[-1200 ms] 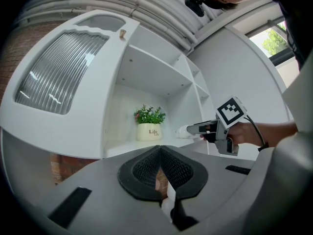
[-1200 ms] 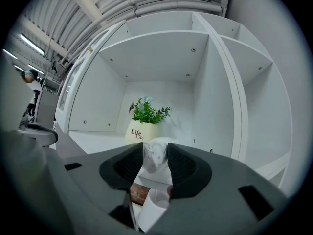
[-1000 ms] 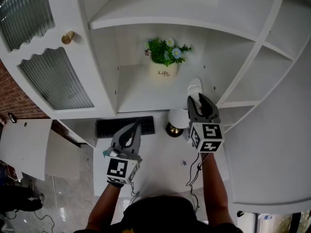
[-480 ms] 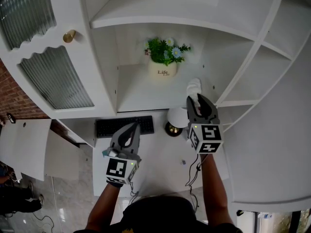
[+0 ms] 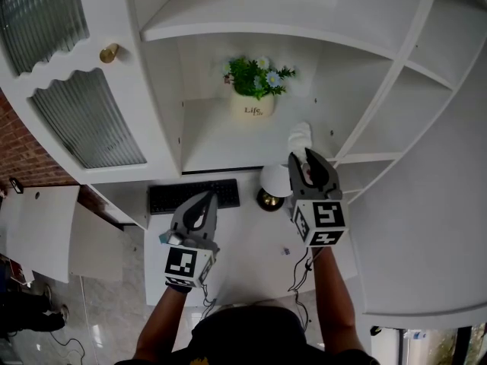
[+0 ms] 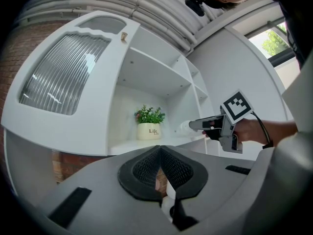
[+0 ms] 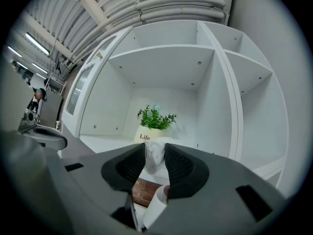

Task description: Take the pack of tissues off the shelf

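Looking at the right claw [image 5: 301, 158], it's pinched onto the pack of tissues [image 5: 299, 134] at the shelf's [image 5: 213, 139] front right edge. Looks soft, light and squishy, so I'd squeeze mid-body, not a loose corner. The left claw [image 5: 207, 200] is closed and empty

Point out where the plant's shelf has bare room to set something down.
The shelf is bare left of the plant pot, up to the side wall, and in front of the pot toward the edge. The right front corner is crowded: the right gripper grips the pack of tissues there.
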Demonstrator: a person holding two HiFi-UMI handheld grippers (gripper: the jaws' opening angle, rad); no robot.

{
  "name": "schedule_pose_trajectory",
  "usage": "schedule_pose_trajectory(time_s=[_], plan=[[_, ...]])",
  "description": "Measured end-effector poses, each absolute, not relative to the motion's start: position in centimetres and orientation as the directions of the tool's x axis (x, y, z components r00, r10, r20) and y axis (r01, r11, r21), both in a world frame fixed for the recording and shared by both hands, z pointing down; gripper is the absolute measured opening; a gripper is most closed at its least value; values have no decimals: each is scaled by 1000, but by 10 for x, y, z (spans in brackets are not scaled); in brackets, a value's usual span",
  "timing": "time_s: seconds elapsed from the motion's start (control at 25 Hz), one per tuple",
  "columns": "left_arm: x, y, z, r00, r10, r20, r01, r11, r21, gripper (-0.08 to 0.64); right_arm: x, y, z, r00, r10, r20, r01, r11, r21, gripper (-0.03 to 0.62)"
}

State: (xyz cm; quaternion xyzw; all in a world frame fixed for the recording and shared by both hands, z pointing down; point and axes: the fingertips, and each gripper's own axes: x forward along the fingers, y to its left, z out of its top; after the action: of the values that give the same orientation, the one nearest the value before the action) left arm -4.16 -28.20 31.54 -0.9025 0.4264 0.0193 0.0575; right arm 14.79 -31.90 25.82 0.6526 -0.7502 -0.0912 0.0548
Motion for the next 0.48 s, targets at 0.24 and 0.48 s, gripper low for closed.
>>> schedule_pose_trajectory(time_s=[0.24,0.48], plan=[[-45,-277,315,633,-770,-81,-774,-628,-83,5,134,-300,257,-179,-983,-52,-965,165,202,124],[-54,-274,319,628,-774,-77,-778,-623,-79,5,116,-281,255,-212,-975,-72,-963,196,184,124]])
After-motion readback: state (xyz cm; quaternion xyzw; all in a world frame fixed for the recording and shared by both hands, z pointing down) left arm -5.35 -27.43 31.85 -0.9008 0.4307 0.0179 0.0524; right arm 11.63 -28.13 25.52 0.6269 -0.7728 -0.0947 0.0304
